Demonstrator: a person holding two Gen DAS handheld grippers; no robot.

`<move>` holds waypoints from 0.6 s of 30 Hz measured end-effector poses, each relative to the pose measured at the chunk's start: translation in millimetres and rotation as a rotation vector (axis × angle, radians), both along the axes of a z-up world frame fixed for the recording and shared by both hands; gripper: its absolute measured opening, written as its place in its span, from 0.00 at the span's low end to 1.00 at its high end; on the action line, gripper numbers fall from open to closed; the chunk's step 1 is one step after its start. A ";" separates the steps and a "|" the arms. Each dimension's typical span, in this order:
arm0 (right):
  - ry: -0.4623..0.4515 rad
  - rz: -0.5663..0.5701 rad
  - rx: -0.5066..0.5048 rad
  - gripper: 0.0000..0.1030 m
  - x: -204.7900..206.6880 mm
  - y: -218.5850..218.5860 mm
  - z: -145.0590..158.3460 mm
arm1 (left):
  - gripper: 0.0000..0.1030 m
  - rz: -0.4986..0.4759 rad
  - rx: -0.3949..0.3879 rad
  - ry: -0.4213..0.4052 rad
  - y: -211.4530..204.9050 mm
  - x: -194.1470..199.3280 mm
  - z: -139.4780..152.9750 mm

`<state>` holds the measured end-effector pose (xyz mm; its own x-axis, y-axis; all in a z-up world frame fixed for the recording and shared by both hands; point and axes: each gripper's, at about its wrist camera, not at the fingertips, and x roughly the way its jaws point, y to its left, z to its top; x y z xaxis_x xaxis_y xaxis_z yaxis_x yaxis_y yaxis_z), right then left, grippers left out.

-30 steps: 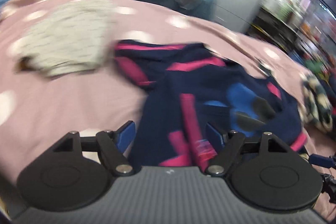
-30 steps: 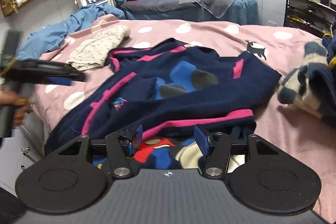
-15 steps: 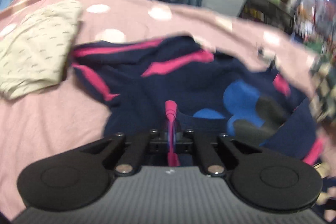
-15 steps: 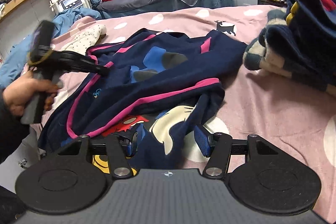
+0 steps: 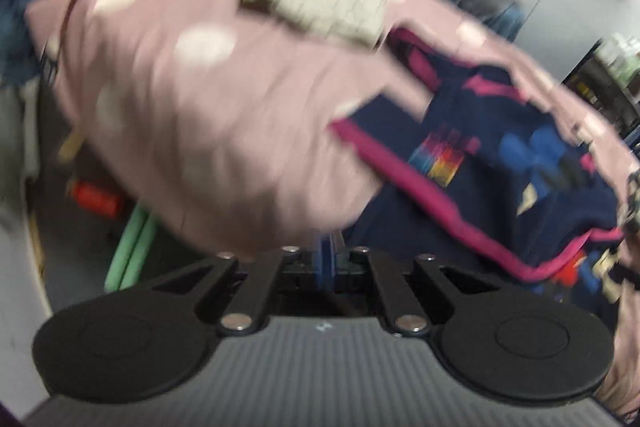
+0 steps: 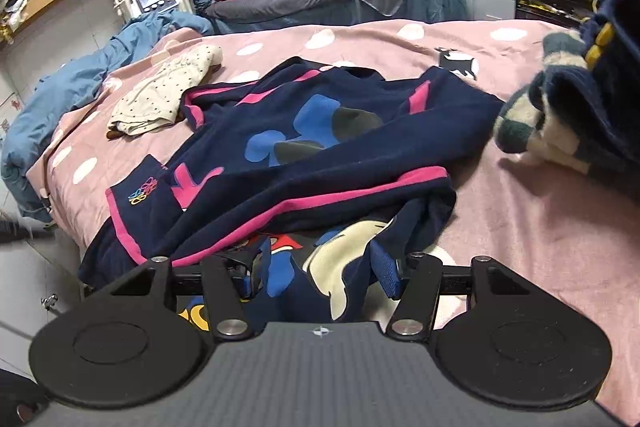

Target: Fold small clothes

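Navy top [image 6: 320, 155] | L tongs [image 5: 329, 261] now shut, prev open | R tongs [image 6: 316, 269] unchanged

My left camera's picture is smeared with motion blur; the pink bedspread [image 5: 192, 115] streaks, and details there are perhaps unreadable. My right view is sharp, evenly lit by soft indoor light, with fisheye bending at the edges.

The bed [image 6: 540, 227] has a pink cover with white dots, and most of the stuff sits around the big navy top [image 6: 320, 147] with pink trim spread across the middle. Just left of it lies a cream dotted garment [image 6: 160, 95], roughly folded. Further left a blue jacket [image 6: 72, 79] hangs over the edge. Right of the navy top there's a checked bundle [image 6: 536, 123].
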<state>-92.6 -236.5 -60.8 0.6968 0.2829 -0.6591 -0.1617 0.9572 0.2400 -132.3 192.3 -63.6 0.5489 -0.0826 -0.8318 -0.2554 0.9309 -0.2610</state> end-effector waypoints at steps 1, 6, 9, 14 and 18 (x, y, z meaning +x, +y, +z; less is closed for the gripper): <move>-0.012 -0.004 0.011 0.89 0.5 -0.5 1.2 | 0.18 0.000 -0.032 0.005 1.0 3.8 -4.2; -0.072 -0.008 0.052 0.89 0.5 1.5 13.1 | 0.90 -0.004 -0.054 -0.132 -1.6 45.8 5.8; -0.059 -0.027 0.111 0.89 -0.9 -0.5 12.9 | 0.87 0.001 -0.149 -0.112 0.0 82.2 -8.3; -0.010 -0.037 0.122 0.89 -3.1 4.4 4.4 | 0.55 0.027 -0.190 -0.090 -3.2 116.6 -38.9; -0.001 -0.023 0.108 0.89 -1.1 9.2 3.3 | 0.05 0.050 -0.310 -0.118 0.2 118.9 -44.3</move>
<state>-93.7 -227.3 -57.5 0.7046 0.3364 -0.6249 -0.1404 0.9292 0.3419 -13.4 192.5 -107.9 0.6495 -0.2922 -0.7019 -0.2504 0.7895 -0.5603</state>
